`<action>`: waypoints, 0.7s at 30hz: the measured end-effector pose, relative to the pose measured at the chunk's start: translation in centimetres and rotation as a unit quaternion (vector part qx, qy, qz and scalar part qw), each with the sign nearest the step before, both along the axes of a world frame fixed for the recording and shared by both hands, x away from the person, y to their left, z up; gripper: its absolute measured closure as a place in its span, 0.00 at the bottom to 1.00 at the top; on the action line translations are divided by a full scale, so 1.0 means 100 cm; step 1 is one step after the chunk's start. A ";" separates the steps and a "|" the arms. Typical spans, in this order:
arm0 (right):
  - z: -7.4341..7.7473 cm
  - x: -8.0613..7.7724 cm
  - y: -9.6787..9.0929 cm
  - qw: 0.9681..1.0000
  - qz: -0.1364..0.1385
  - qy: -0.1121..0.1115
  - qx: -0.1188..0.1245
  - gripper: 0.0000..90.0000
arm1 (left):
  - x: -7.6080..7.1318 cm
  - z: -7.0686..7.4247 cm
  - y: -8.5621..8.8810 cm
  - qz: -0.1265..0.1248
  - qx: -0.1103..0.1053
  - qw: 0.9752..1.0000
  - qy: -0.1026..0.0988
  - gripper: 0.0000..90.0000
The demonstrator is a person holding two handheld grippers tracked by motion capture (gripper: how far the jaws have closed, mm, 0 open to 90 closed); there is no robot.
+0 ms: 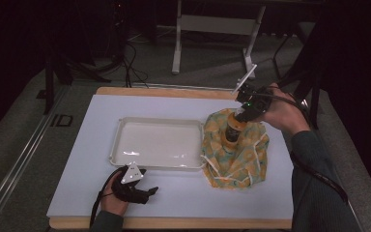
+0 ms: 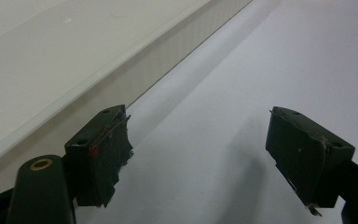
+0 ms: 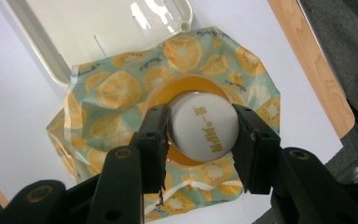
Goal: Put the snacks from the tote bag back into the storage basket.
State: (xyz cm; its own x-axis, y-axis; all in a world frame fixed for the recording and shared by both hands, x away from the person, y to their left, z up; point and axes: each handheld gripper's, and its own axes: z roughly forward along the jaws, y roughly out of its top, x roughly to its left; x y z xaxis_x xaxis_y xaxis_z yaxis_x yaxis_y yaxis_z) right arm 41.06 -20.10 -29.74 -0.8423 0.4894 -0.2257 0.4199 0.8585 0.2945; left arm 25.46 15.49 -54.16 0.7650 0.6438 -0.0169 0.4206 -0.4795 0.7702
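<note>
A dark room with a grey floor surrounds a white-topped bench [image 1: 174,198] with a wooden edge. On the bench lies a shallow white tray [image 1: 121,145], empty, and just to its right a drawstring bag [image 1: 244,157] printed with orange slices on pale green, its edge touching the tray's right rim. A bottle [image 1: 233,129] with an amber body stands upright in the bag's mouth, its white cap [image 3: 205,129] bearing gold lettering. The right tongs [image 3: 200,133] come down from above and pinch that cap, one black jaw on each side, pads pressed against it. The left tongs [image 2: 198,154] rest low on the bench near its front edge, just before the tray's near rim, jaws spread wide with nothing but bare white surface between them. Each tool is held by a hand.
</note>
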 end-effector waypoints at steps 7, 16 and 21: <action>0.000 0.001 0.003 1.000 -0.005 -0.007 0.005 0.65 | 0.000 0.000 0.000 0.000 0.000 1.000 0.000 0.24; 0.003 0.001 0.009 1.000 -0.001 -0.013 0.007 0.65 | 0.000 0.000 0.000 -0.001 0.000 1.000 0.001 0.24; 0.006 -0.001 0.013 1.000 0.006 -0.021 0.008 0.65 | 0.000 0.000 0.000 0.000 0.000 1.000 0.000 0.24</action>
